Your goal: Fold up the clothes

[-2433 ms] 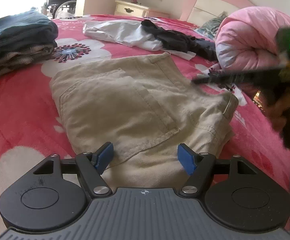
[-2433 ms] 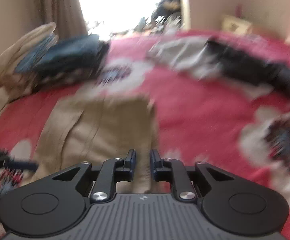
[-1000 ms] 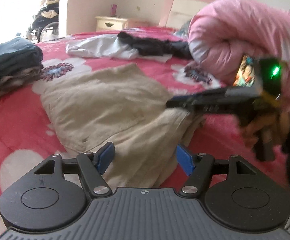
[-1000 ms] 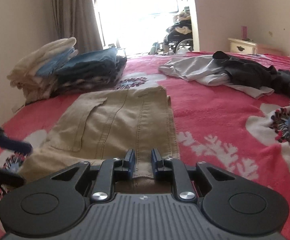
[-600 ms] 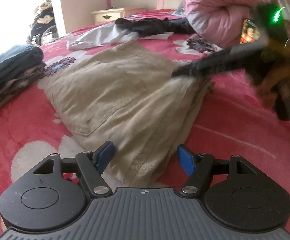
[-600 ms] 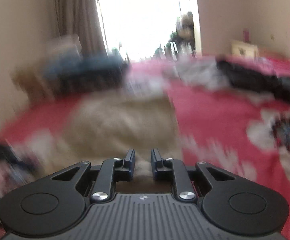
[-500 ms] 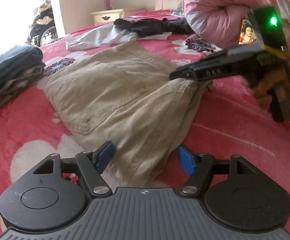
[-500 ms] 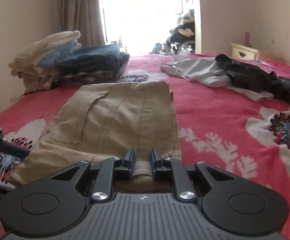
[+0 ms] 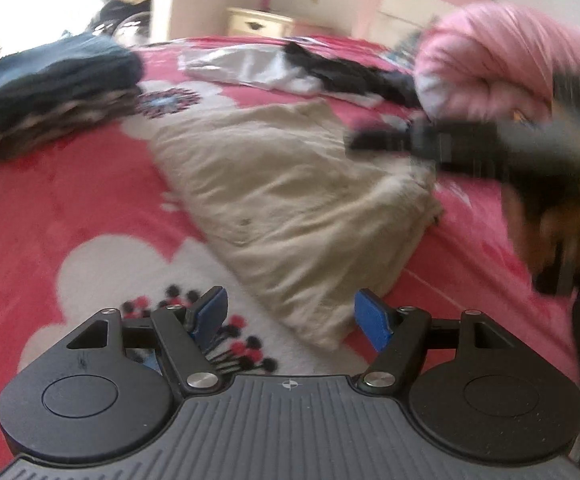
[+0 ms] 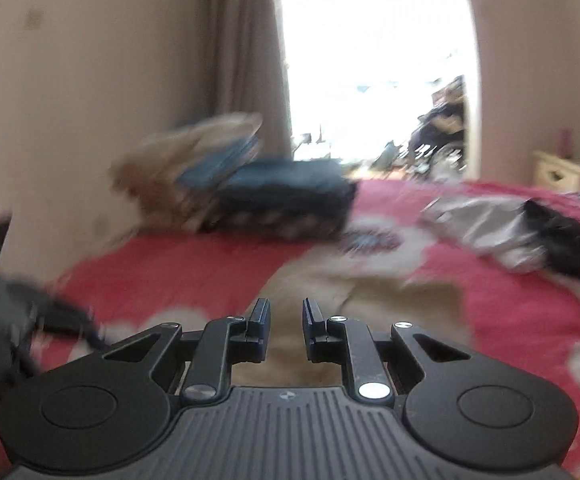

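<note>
Folded beige trousers (image 9: 290,200) lie flat on the red flowered bedspread (image 9: 70,200). My left gripper (image 9: 290,318) hangs open just short of their near corner, blue pads (image 9: 210,312) wide apart and touching no cloth. In the left wrist view, blurred, my right gripper (image 9: 370,140) hovers over the trousers' far right edge, held by a person's hand (image 9: 570,232). In its own view the right gripper (image 10: 286,320) shows a narrow gap with nothing between the fingers; the trousers (image 10: 370,304) lie beyond. The left gripper (image 10: 30,320) is a dark blur at the left.
A stack of folded clothes (image 9: 58,92) (image 10: 282,200) sits at the bed's far left corner. Loose grey (image 9: 250,68) and black garments (image 9: 350,76) lie behind the trousers. A rolled pink duvet (image 9: 490,64) fills the right. A nightstand (image 9: 258,24) and a curtain (image 10: 242,60) stand beyond.
The right gripper has risen off the trousers' edge, its view tilting up toward the window. The left gripper has drawn back, so the trousers' near corner now lies ahead of its pads.
</note>
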{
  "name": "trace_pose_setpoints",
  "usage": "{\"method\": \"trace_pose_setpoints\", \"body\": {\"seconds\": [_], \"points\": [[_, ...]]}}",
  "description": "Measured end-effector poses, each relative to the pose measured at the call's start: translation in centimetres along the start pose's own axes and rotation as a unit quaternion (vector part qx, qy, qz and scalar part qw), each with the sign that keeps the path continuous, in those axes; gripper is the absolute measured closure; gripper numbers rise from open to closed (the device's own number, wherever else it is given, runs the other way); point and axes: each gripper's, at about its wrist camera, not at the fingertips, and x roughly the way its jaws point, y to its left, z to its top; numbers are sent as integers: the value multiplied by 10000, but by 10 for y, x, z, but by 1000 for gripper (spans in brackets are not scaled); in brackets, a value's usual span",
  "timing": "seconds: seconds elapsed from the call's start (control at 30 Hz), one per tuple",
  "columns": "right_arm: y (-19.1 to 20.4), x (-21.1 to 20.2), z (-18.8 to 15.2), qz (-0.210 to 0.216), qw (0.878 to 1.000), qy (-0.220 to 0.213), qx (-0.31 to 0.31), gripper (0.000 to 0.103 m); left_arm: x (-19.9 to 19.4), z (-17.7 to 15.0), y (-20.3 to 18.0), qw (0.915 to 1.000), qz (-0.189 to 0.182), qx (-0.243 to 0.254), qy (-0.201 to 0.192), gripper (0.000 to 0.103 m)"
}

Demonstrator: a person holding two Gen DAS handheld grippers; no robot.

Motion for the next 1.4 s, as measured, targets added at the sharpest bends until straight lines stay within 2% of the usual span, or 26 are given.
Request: {"method": "trace_pose_setpoints", "body": {"seconds": [0.07,0.1,0.17,0.23,0.27,0.4,0.47,0.5,0.57,0.7,0.77,0.87,0.93,1.03,1.13,1.3,1.4], "points": [[6,20,-22,-21,9981,585,-198,86,-2,-1,10,9997,81,-238,-24,32],[8,30,-38,-162,9958,826,-349,87,-2,-1,15,9994,146,-320,-18,32],[10,29,-49,-250,9970,639,-347,87,0,-1,22,9986,274,-462,6,32],[13,31,-31,-317,9958,808,-288,87,2,0,30,9974,352,-633,-4,32],[15,29,-26,-317,9962,752,-303,88,3,0,35,9966,371,-740,-13,32],[33,16,-6,165,9989,207,-395,88,9,8,54,9926,459,-1118,-129,32],[46,23,-10,338,9970,328,-611,88,15,15,61,9914,487,-1198,-214,32],[50,33,-22,339,9947,608,-755,88,19,19,65,9912,500,-1198,-254,32],[53,45,-49,295,9912,802,-1009,88,30,29,71,9915,541,-1150,-288,32],[60,38,-35,184,9912,764,-1066,88,54,48,82,9924,548,-1072,-244,32],[67,30,-26,279,9903,501,-1267,88,63,51,83,9933,544,-1003,-187,33],[74,40,-34,357,9826,801,-1637,89,73,54,81,9943,539,-900,-168,33],[70,48,-57,371,9803,887,-1728,89,81,57,82,9942,591,-880,-201,32],[59,48,-58,482,9876,835,-1242,89,90,61,90,9921,557,-1100,-226,29],[61,46,-60,495,9861,760,-1391,89,88,65,96,9892,491,-1361,-238,31],[56,47,-63,586,9876,654,-1300,89,64,82,94,9871,516,-1333,-723,34],[54,47,-65,621,9884,609,-1249,89,84,100,89,9880,955,-1071,-572,34]]}}
